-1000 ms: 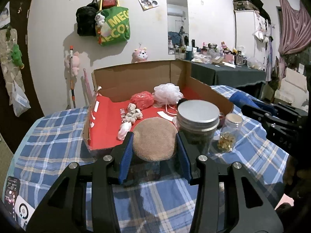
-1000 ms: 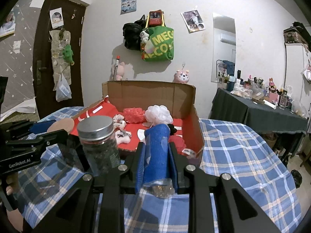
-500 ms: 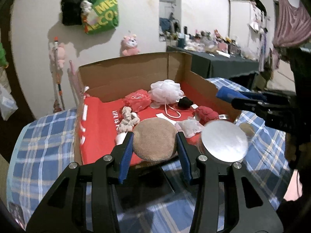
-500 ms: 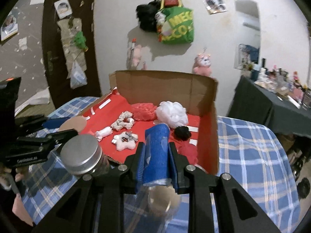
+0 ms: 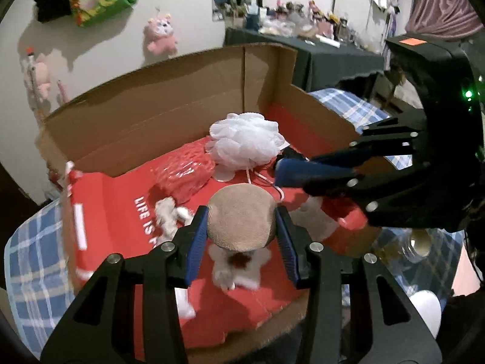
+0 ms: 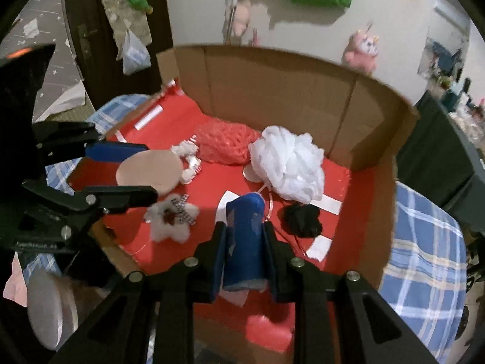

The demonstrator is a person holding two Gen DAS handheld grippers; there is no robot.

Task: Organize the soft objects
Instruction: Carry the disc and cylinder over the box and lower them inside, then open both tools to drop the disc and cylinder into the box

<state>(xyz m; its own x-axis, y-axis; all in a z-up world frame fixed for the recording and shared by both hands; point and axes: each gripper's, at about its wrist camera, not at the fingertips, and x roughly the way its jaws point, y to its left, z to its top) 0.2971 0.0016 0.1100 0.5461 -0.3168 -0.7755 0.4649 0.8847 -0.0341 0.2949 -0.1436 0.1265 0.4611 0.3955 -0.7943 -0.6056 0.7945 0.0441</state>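
Cardboard walls enclosed a shallow open box [image 6: 282, 85] with a red lining, and both hand-held grippers hung over it, pointing steeply down. The left gripper [image 5: 241, 236] had its blue-padded jaws clamped on a round tan pad [image 5: 241, 217], held by its edges above the red floor near the front of the box. The right gripper [image 6: 245, 256] had its jaws pressed against the sides of a blue roll [image 6: 245, 236], which stood up between them over the front middle of the box.

Soft things lay on the lining. A white mesh bath pouf [image 6: 288, 163] sat toward the back, touching a red mesh bundle [image 6: 225, 147] on its left. A small black item [image 6: 301, 220] lay just in front of the pouf. A white fluffy star-shaped toy [image 6: 169, 220] lay near the front, under the tan pad in the left wrist view. Another small white plush piece [image 6: 189, 159] lay beside the red bundle.

The box rested on a blue checked cloth [image 6: 424, 242]. A jar with a silver lid [image 6: 45, 306] stood outside the box at the front left, blurred. A pink plush toy [image 5: 160, 35] hung on the white wall behind.
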